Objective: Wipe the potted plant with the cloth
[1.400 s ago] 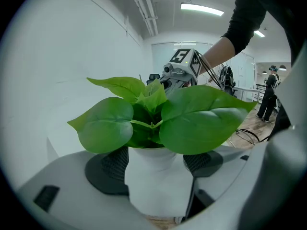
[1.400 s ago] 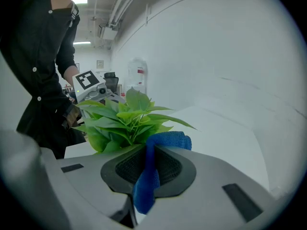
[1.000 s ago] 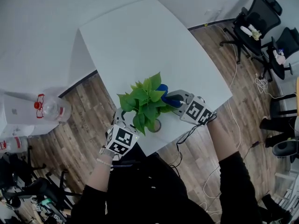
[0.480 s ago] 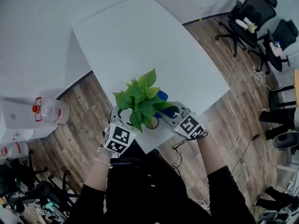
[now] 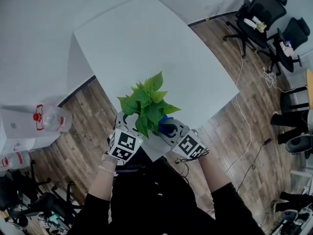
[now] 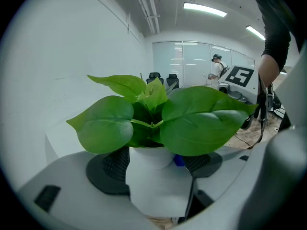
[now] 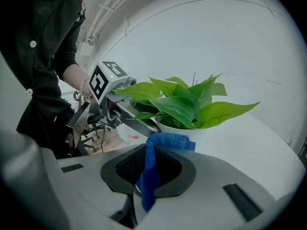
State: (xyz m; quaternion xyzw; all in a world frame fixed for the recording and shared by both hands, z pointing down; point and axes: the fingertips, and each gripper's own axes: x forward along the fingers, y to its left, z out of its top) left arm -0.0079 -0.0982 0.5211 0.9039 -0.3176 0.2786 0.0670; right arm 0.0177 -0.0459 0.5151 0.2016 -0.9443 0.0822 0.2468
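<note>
The left gripper (image 6: 154,169) is clamping the white pot (image 6: 160,198) by its wall; the right gripper (image 7: 149,169) is pinching the limp blue cloth (image 7: 168,140); the leaves (image 7: 184,104) probably tear easily.

A white table (image 5: 146,48) is set on a wooden floor (image 5: 93,106). Two black office chairs (image 5: 261,11) are placed far right, with small items on the seats. A clear water bottle (image 5: 51,119) with a red cap is seen at left. A white cable (image 5: 243,72) is trailed right of the table. Ceiling lights (image 6: 204,8) are lit; a person (image 6: 216,68) is seen far off.
</note>
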